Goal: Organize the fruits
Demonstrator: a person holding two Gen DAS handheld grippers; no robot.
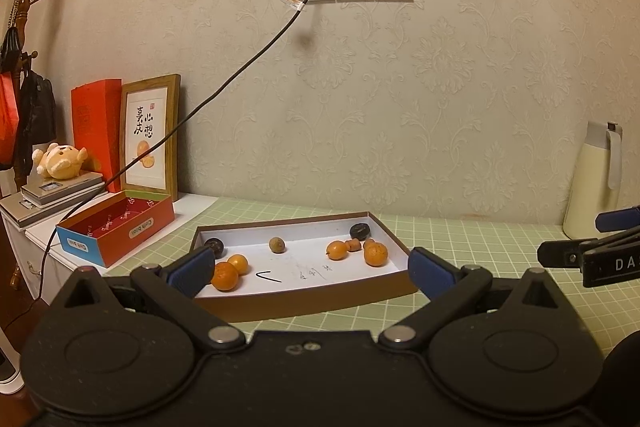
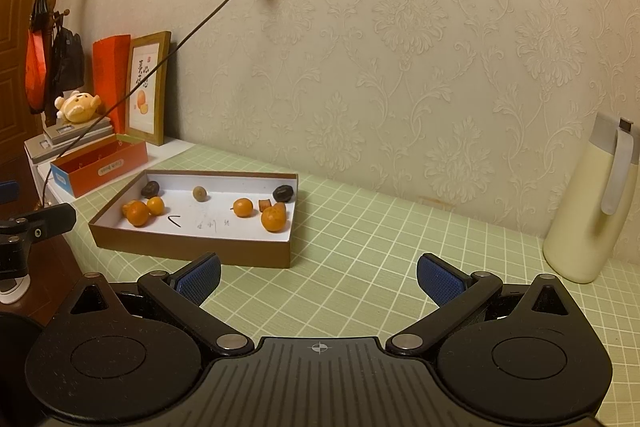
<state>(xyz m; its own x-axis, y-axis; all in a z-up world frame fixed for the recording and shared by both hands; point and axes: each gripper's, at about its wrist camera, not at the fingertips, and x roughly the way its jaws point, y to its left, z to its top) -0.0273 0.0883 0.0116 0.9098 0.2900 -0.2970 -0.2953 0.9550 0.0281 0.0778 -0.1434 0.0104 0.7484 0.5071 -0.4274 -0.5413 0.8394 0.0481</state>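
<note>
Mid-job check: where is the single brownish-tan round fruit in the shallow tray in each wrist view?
Left wrist: the tan fruit sits centre frame, near the tray's back wall.
Right wrist: the tan fruit lies left of centre, again by the back wall.
Shared landmark: black check mark on the tray floor.

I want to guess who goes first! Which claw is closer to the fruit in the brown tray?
Probably the left claw. It is open and faces the brown tray head-on, with an orange beside its fingertip. The right claw, also open, sits over bare mat, with the tray off to its left.
</note>
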